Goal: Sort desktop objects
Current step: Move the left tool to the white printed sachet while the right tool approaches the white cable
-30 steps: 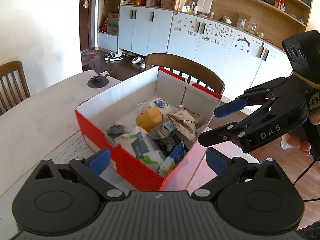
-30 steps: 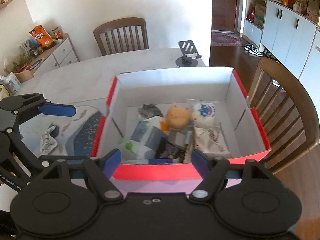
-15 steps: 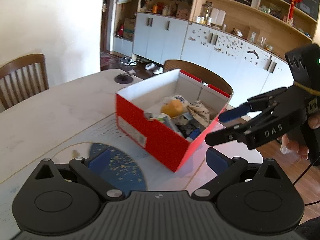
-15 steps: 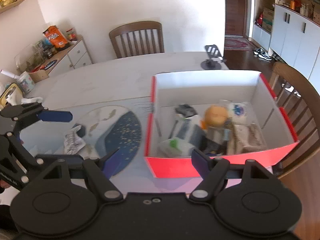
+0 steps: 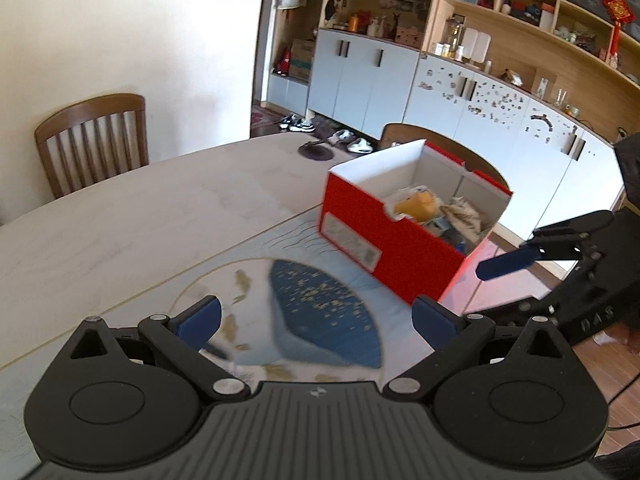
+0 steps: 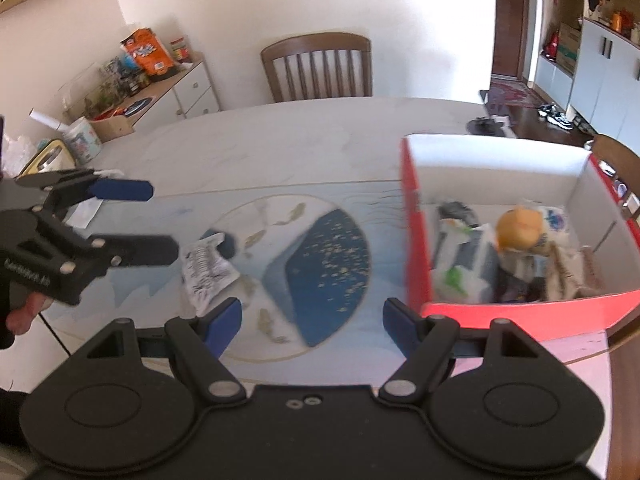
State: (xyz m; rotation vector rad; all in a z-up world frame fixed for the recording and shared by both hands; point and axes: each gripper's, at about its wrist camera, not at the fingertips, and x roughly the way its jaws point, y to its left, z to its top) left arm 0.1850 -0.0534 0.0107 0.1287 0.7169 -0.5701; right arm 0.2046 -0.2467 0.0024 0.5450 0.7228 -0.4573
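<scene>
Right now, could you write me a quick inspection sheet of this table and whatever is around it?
Surface: pale table with a blue-patterned mat.
Job's things: red box holding packets and an orange toy; crumpled wrapper on the mat.
Clutter: black phone stand.
Grippers: left gripper and right gripper open, both empty.
Cables: one black cable, right edge.
Surroundings: wooden chair, white cabinets, sideboard.

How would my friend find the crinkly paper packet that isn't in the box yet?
Look at the table mat with the blue fan picture, left of the red box. On its left part lies a white crumpled packet with dark print. It is the only packet out on the mat.
</scene>
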